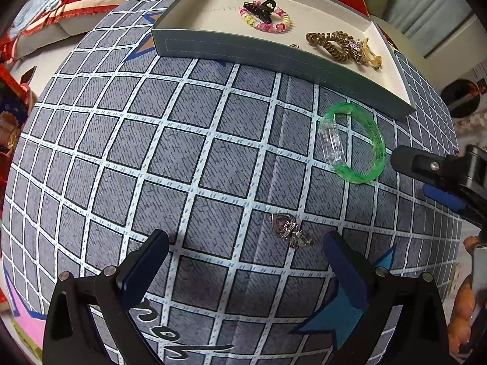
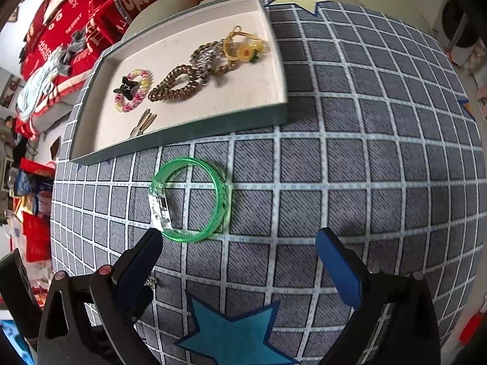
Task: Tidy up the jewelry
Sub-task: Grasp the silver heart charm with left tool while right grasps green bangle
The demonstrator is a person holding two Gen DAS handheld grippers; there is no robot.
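Note:
A green bangle (image 1: 353, 143) with a clear clasp lies on the grey checked cloth, in front of a grey-walled tray (image 1: 274, 57). It also shows in the right wrist view (image 2: 191, 199). A silver heart pendant (image 1: 289, 229) lies nearer, just ahead of my left gripper (image 1: 246, 249), which is open and empty. My right gripper (image 2: 240, 243) is open and empty, just short of the bangle, and shows at the right edge of the left wrist view (image 1: 426, 170). The tray (image 2: 182, 137) holds a pink-yellow coil tie (image 2: 132, 89), a brown coil tie (image 2: 179, 83), a black clip (image 2: 125, 88) and a flower tie (image 2: 245, 48).
Gold hairpins (image 2: 143, 123) lie in the tray's near corner. A blue star (image 2: 234, 331) is printed on the cloth close to my right gripper. Red cushions and fabrics (image 2: 76, 21) lie beyond the table at the back left.

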